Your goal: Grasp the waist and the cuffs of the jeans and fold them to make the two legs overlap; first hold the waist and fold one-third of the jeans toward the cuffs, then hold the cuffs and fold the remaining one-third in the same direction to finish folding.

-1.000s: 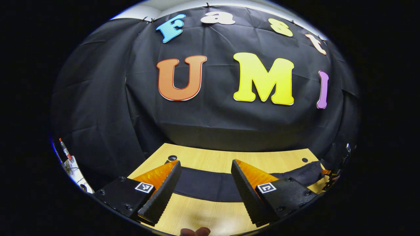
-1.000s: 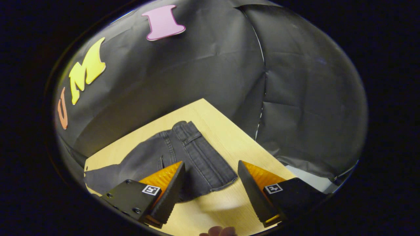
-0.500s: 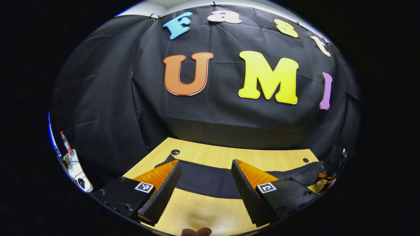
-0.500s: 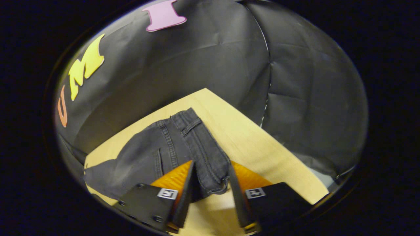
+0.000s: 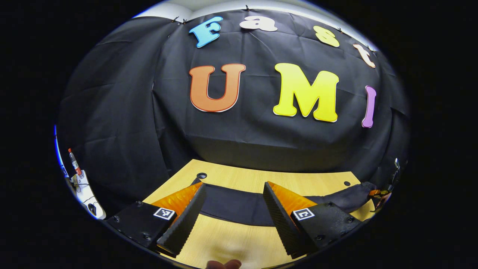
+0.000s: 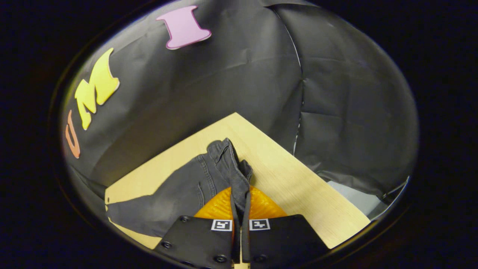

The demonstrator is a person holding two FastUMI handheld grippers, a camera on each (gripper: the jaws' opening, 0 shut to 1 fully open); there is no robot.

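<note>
**A:** On the table [image 6: 298,186] the jeans [image 6: 179,194] lie flat, and the right gripper [image 6: 239,209] is pinched tight on the waist [image 6: 233,168], which bunches into a ridge between its fingers. The left gripper [image 5: 233,209] hangs with its fingers spread wide, near the leg [image 5: 231,205] but gripping nothing.

**B:** Risk, I reckon: if the right lifts alone, the denim drags and twists, since the cuff end isn't held, and the legs won't line up.

**A:** Yep. The long axis runs across the table, waist toward the right gripper's corner, cuffs off toward the left one's side.
</note>
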